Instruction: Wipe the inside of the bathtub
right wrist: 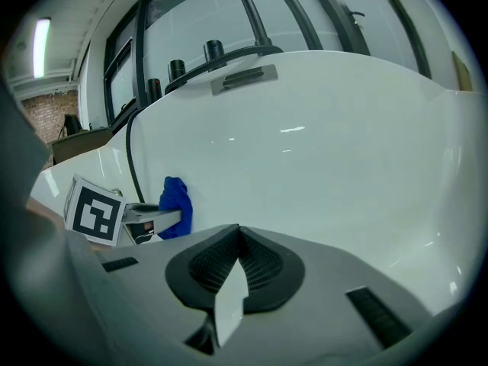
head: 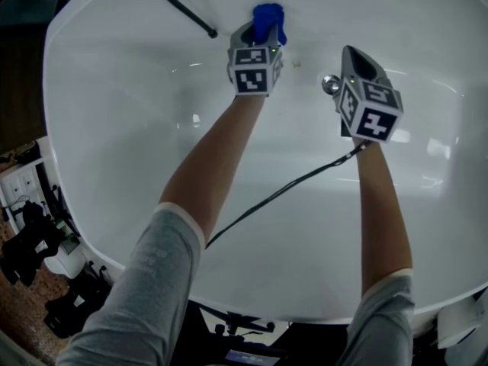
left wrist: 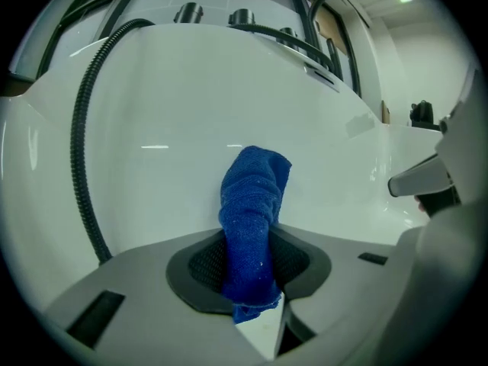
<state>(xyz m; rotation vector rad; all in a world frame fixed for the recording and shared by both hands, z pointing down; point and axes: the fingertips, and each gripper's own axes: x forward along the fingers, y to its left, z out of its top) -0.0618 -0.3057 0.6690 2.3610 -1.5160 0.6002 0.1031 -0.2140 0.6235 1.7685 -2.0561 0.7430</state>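
A white bathtub [head: 114, 143] fills the head view. My left gripper [head: 259, 33] is shut on a blue cloth [head: 269, 21], which pokes out past the jaws toward the tub's far wall. In the left gripper view the blue cloth [left wrist: 252, 227] stands pinched between the dark pads, its top against the white tub wall [left wrist: 168, 128]. My right gripper [head: 357, 65] hovers to the right over the tub floor, shut with nothing in it. In the right gripper view the blue cloth [right wrist: 175, 207] and the left gripper [right wrist: 156, 221] show at the left.
A chrome drain plug [head: 332, 85] sits just left of the right gripper. A black shower hose [head: 183, 8] lies down the far wall; the same hose [left wrist: 80, 151] shows in the left gripper view. A thin cable [head: 282, 189] crosses the tub. Dark gear [head: 30, 242] lies on the floor left.
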